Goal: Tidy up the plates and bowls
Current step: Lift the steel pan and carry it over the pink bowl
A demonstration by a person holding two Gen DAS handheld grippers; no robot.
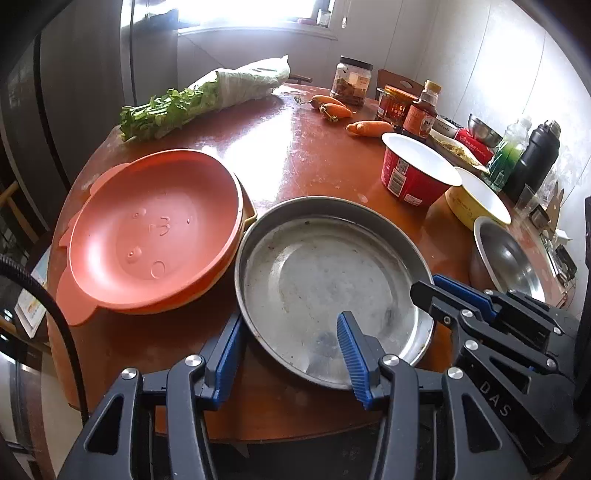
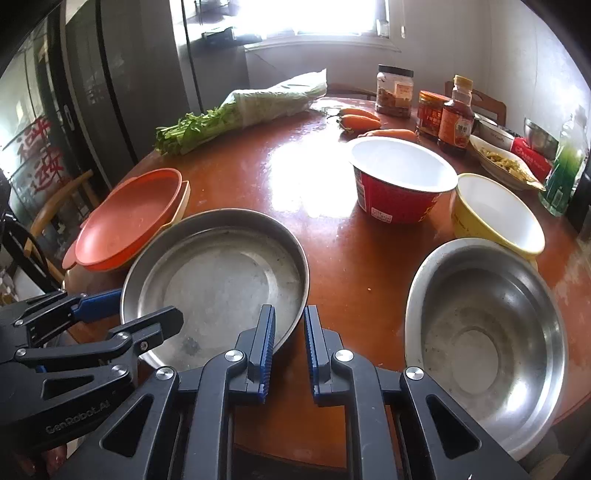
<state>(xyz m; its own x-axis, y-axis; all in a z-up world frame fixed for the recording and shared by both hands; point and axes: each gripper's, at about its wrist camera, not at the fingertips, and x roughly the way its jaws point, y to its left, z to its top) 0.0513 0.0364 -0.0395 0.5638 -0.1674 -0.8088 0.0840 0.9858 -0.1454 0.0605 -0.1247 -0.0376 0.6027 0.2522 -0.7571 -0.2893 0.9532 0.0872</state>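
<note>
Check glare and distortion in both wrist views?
Left wrist: blown-out window, a hot reflection on the round reddish-brown wooden table, fisheye-bent edges. Right wrist: same overexposed window, a glare patch mid-table; the round stainless steel pan stays readable.

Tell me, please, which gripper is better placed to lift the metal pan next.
Right. The right gripper is closed on the near rim of the metal pan, whereas the left gripper only straddles the rim with its jaws wide apart.

Scuffed dull metal pan (image 1: 325, 273), glossy wooden table (image 1: 280, 155)
</note>
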